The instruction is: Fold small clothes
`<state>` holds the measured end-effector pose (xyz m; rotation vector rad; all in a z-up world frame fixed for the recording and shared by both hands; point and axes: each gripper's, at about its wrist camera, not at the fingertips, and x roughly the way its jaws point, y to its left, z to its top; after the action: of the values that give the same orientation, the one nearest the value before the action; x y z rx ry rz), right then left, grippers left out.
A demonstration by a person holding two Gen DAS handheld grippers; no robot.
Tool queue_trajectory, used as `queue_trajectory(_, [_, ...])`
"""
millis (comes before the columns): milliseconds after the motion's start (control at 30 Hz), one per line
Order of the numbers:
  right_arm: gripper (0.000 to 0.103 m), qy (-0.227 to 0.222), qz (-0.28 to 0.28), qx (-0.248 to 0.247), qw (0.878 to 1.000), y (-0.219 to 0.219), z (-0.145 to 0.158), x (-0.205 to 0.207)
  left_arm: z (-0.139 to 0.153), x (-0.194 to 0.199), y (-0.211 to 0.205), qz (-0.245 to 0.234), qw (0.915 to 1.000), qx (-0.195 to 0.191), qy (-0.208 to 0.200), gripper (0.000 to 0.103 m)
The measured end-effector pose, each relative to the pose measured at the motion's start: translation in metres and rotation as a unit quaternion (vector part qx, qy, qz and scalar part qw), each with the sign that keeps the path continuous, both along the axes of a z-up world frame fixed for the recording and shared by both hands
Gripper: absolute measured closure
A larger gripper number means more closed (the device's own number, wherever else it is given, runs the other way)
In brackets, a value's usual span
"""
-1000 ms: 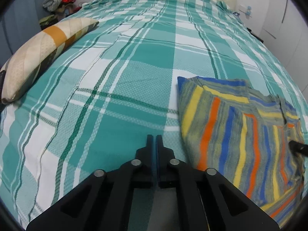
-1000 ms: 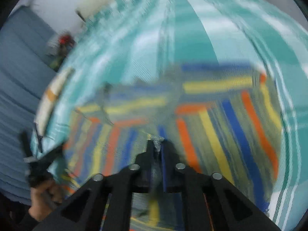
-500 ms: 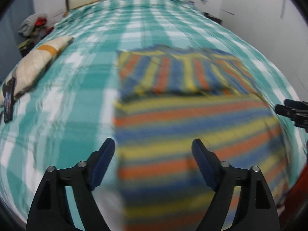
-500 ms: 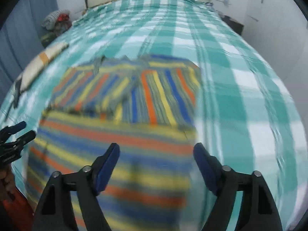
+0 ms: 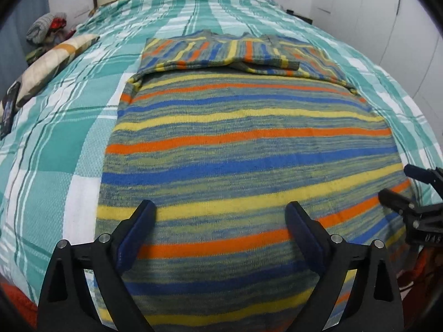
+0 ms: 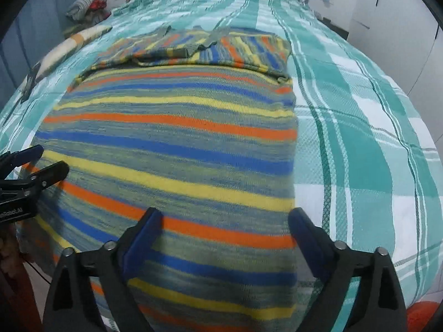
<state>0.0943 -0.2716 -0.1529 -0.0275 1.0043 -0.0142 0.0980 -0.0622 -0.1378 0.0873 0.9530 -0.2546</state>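
A sweater [image 5: 249, 149] striped in orange, blue, yellow and mottled grey-green lies on a bedsheet [image 5: 55, 144] checked in teal, white and dark green, beside a cream pillow [image 5: 52, 61] with an orange band.

The sweater [image 5: 249, 149] is a knit in blue, orange and yellow stripes on a grey-green ground. It lies flat on the bed, its body spread wide, stripes running left to right, the near hem reaching the bed's near edge. At the far end both sleeves are folded in across the chest, their stripes running crosswise to the body's; they meet near the middle. In the right wrist view the sweater [image 6: 171, 149] fills the left and centre.
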Motion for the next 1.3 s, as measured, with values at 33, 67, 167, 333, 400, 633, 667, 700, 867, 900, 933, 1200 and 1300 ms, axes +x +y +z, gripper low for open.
queue_trajectory(33, [0.009,-0.006,-0.003,0.002,1.0,-0.003,0.003,0.0,0.002,-0.003,0.003,0.002,1.0,-0.004,-0.007,0.008])
queue_trajectory(67, [0.009,-0.014,-0.007,0.005,1.0,-0.006,0.006,-0.002,0.004,-0.006,0.006,0.005,0.9998,-0.009,-0.016,0.008])
queue_trajectory(167, [0.009,-0.064,-0.042,0.012,0.997,-0.021,0.022,-0.011,0.011,-0.014,0.016,0.014,0.9986,-0.018,-0.047,0.008])
queue_trajectory(333, [0.009,-0.075,-0.072,0.005,0.995,-0.034,0.024,-0.017,0.011,-0.007,0.023,0.023,0.9985,-0.018,-0.047,0.008])
queue_trajectory(400, [0.009,-0.074,-0.075,-0.002,0.994,-0.034,0.022,-0.018,0.008,-0.004,0.027,0.032,0.9984,-0.024,-0.041,0.008])
queue_trajectory(633, [0.009,-0.096,-0.075,-0.01,0.992,-0.032,0.026,-0.023,0.013,-0.006,0.033,0.044,0.9972,-0.027,-0.054,0.008])
queue_trajectory(667, [0.009,-0.098,-0.076,-0.011,0.992,-0.032,0.027,-0.023,0.014,-0.005,0.034,0.046,0.9971,-0.028,-0.054,0.008])
queue_trajectory(700, [0.009,-0.099,-0.077,-0.01,0.992,-0.032,0.027,-0.023,0.014,-0.005,0.035,0.048,0.997,-0.028,-0.054,0.008])
queue_trajectory(867, [0.009,-0.109,-0.087,-0.01,0.99,-0.037,0.032,-0.025,0.015,-0.005,0.039,0.057,0.9964,-0.03,-0.054,0.008])
queue_trajectory(900, [0.009,-0.11,-0.089,-0.011,0.99,-0.037,0.033,-0.026,0.015,-0.005,0.039,0.058,0.9964,-0.03,-0.055,0.008])
queue_trajectory(933, [0.009,-0.11,-0.09,-0.011,0.99,-0.038,0.033,-0.026,0.016,-0.006,0.039,0.058,0.9963,-0.029,-0.056,0.008])
queue_trajectory(1200, [0.008,-0.114,-0.096,-0.013,0.989,-0.041,0.034,-0.026,0.021,-0.003,0.049,0.071,0.9951,-0.033,-0.06,0.008])
queue_trajectory(1300, [0.008,-0.114,-0.099,-0.013,0.988,-0.044,0.035,-0.026,0.023,0.009,0.065,0.085,0.9936,-0.042,-0.061,0.007])
